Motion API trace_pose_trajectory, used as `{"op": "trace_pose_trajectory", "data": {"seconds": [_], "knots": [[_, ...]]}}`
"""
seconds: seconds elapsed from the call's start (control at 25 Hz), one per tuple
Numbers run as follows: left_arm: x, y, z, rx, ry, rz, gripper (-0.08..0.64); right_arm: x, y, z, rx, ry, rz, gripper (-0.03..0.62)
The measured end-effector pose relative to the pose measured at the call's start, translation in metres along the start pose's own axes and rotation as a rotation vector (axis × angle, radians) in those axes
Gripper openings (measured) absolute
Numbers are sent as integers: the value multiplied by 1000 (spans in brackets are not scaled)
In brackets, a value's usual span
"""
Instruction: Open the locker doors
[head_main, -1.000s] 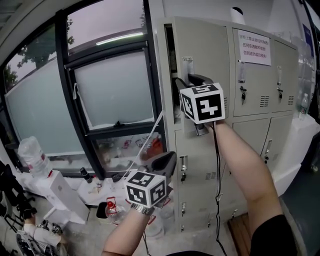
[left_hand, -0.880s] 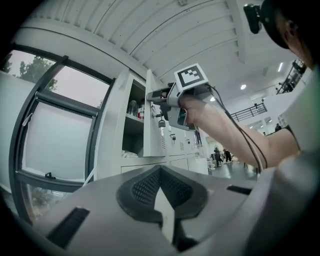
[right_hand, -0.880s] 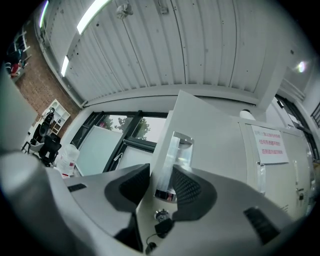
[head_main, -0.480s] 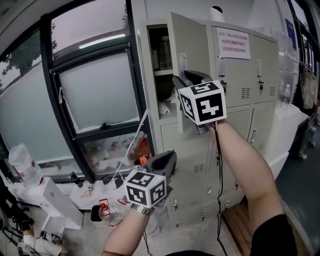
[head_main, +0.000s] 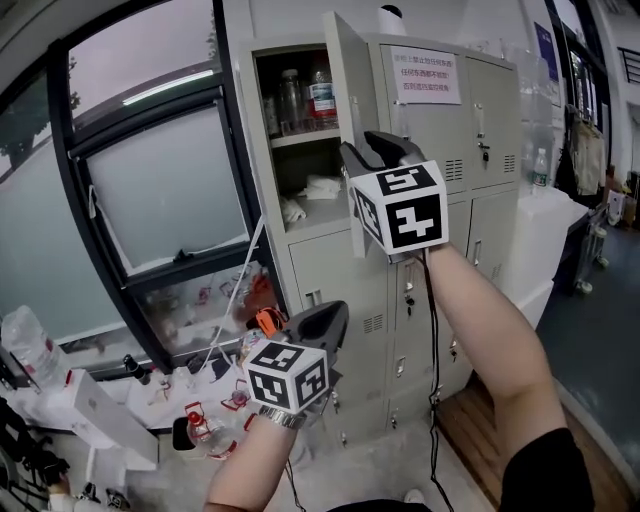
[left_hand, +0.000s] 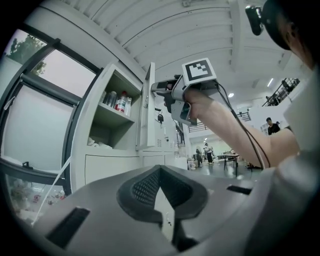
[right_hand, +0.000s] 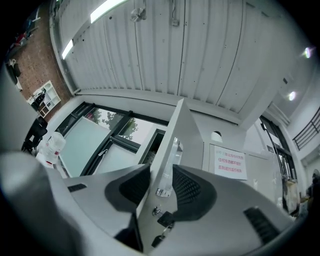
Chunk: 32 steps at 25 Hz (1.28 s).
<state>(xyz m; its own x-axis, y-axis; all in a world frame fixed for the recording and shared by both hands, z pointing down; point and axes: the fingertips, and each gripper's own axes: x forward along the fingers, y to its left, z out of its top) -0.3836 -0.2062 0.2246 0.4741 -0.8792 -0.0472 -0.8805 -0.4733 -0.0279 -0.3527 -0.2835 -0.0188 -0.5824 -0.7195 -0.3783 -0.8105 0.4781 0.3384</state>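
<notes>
The grey locker bank (head_main: 440, 250) stands ahead. Its top-left door (head_main: 343, 120) is swung out, edge-on to me. My right gripper (head_main: 377, 152) is shut on that door's free edge by its clear handle (right_hand: 168, 167), with a pad on each side; the lock and key (right_hand: 163, 218) sit just below. The open compartment (head_main: 300, 190) holds bottles (head_main: 302, 98) on a shelf and white cloth (head_main: 322, 187) beneath. My left gripper (head_main: 322, 322) hangs low in front of the lower lockers, shut and empty. From the left gripper view, the right gripper (left_hand: 166, 90) is seen on the door (left_hand: 145, 115).
The other locker doors (head_main: 490, 120) are closed; one carries a paper notice (head_main: 425, 75). A large dark-framed window (head_main: 160, 190) is to the left. Below it lie bottles (head_main: 25, 340), a white box (head_main: 95, 410) and small clutter. A wooden floor strip (head_main: 480, 430) runs to the right.
The top-left door has swung from slightly ajar to wide open with the right gripper on it, uncovering the bottles and cloth. My view shifted left to right. The left gripper stayed low.
</notes>
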Motion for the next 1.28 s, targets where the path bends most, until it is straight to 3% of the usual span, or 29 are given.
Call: {"op": "trace_pose_trajectory", "data": {"seconds": [0.36,0.68,1.28], "knots": [[20,-33,0,3,7,-8,-2,-29,-36,-1,20,-17,-7,141],[46,-70,4,-16,-11,63,-2,-47,-67,-5,17,-23,64,137],[67,-127,3,16,4,202,-2,-69,-111,-31,122,-8,191,126]]}}
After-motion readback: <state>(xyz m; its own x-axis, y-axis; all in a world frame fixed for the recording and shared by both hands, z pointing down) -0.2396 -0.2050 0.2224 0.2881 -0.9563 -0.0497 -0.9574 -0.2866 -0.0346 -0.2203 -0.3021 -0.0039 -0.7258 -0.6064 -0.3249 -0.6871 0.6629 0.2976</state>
